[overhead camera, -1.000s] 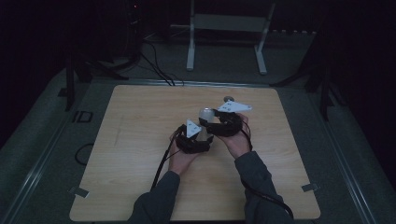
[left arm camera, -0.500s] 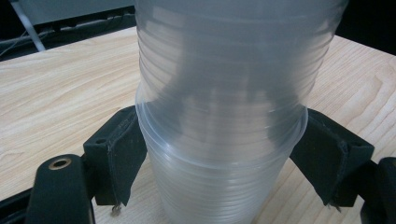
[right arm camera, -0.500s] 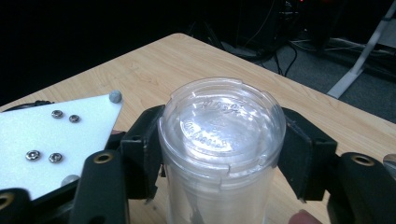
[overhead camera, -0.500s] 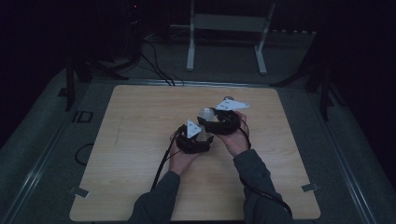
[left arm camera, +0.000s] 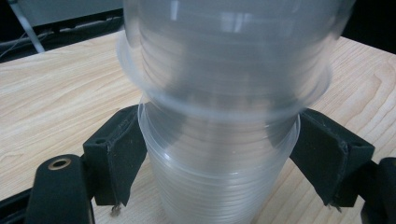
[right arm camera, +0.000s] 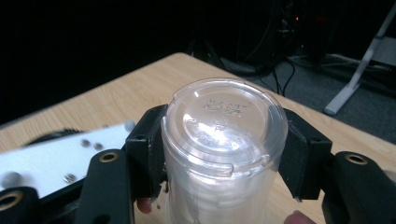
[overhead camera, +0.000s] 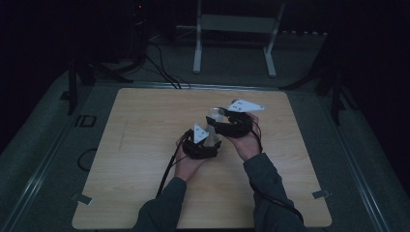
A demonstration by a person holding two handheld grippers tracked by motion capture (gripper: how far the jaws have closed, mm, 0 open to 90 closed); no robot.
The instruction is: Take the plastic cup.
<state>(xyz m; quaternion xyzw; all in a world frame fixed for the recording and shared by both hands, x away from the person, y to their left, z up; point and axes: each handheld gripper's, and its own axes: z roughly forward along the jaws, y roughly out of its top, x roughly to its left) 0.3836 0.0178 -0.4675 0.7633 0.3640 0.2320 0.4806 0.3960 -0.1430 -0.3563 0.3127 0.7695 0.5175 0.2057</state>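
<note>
cups are the whole matter here: a stack of clear plastic cups (left arm camera: 219, 168) stands between the two black jaws of the left gripper (overhead camera: 202, 141), gripped low on its ribbed wall from both sides, while an upper cup (right arm camera: 219, 149) sits between the jaws of the right gripper (overhead camera: 227, 123), which have just been closing and now press on its sides, its flat embossed base turned toward that gripper's camera. in the left gripper view the upper cup (left arm camera: 224, 60) looms blurred right above the held stack, its wide rim overlapping the top of the lower cups, so the two parts share one long axis. in the high view that axis seems to slant from the left gripper toward the far right corner of the wooden table (overhead camera: 145, 125), though the dim light and small size there make the tilt hard to be sure of. both grippers work near the middle of the table, a little toward its right edge, almost touching, the right one farther from the person and slightly higher. the right hand is the nearer to the upper cup; the left anchors the rest. judging by this, the coming move is a pull along the shared axis, right gripper drawing away from the left; a sideways tug would likely bind the nested rims or crush the thin wall.
</note>
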